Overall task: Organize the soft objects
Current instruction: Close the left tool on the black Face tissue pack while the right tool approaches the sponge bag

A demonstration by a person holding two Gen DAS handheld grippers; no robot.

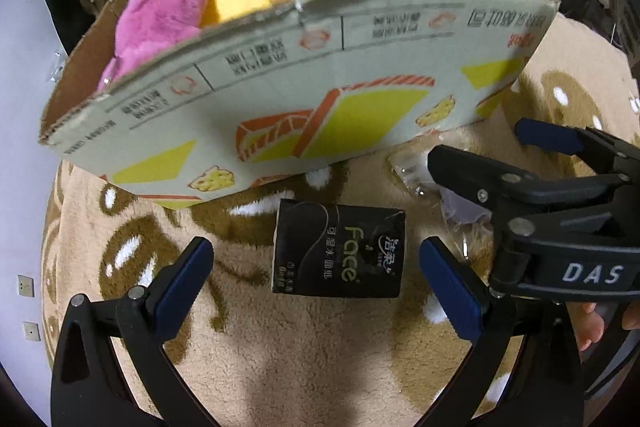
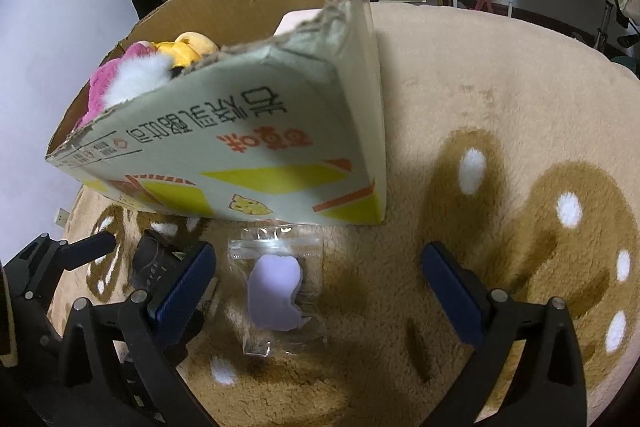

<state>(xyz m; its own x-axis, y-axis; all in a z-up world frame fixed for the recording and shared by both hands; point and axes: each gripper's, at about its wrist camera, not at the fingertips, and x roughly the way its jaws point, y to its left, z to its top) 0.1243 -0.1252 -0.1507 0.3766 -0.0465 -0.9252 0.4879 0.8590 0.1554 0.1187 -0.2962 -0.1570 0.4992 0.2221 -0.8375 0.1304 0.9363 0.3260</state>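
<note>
Both claws spread wide: left claw (image 1: 316, 281) around tissue pack (image 1: 338, 249), right claw (image 2: 320, 291) around bagged sponge (image 2: 276, 291) on rug (image 2: 460, 75). Plush toys (image 1: 160, 19) already boxed (image 1: 280, 99); these two left.

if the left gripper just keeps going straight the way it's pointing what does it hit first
Most likely the black tissue pack, which lies on the rug right between the open left gripper fingers. The cardboard box stands just behind it. Depth is hard to judge through the fisheye.
</note>
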